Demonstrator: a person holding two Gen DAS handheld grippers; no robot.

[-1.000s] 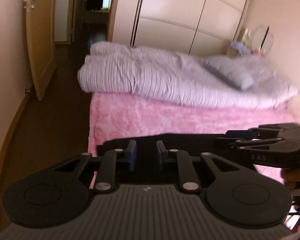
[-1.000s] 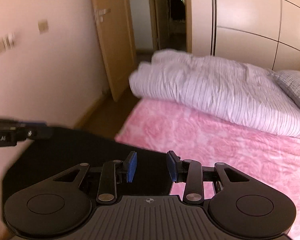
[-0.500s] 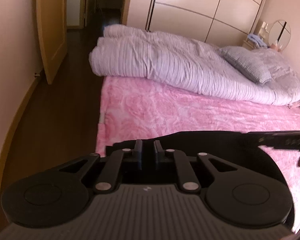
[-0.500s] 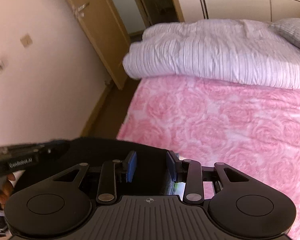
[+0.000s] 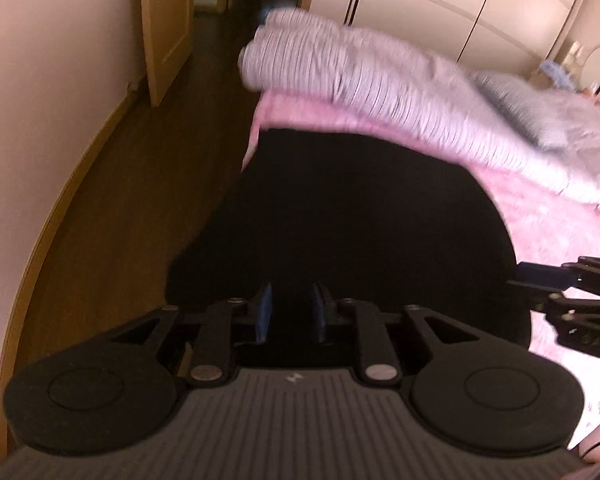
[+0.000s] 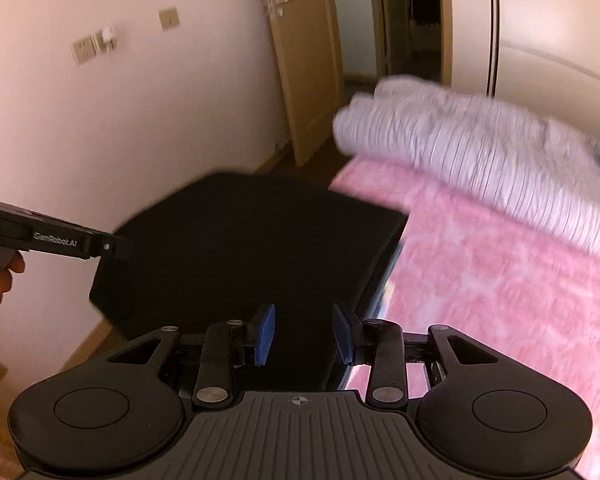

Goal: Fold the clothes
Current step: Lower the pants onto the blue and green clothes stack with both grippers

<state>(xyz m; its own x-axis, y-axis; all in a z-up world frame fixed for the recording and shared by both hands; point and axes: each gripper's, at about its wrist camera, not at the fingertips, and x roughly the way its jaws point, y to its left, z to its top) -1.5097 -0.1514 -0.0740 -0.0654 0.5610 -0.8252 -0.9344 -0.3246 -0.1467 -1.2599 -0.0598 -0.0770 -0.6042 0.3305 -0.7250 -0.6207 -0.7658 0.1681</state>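
**Black garment lifted off the bed, fold not yet visible**

Since the earlier frames the black garment [image 5: 360, 220] has risen from lying low at the near edge of the bed [image 6: 500, 280] to hanging as a broad dark sheet in front of both cameras; both views have swung and are motion-blurred.

Left tool [image 5: 290, 314]: blue pads stand a narrow gap apart with dark cloth between them; judged to be grasping the garment's edge, though black on black hides the contact.

Right tool [image 6: 302, 334]: pads stand wider apart, with cloth running between them; whether they grip it cannot be told.

Location of the garment: held in the air between the two tools, at the bed's near corner, partly over the floor [image 5: 120, 200] beside the bed. A striped duvet [image 6: 480, 152] is bundled at the far side of the bed, well apart from the garment.

Progress, as a judgement: early stage. The garment appears spread and raised, perhaps for laying flat. No crease or finished fold shows. Still to do: lay it on the bed, then fold it
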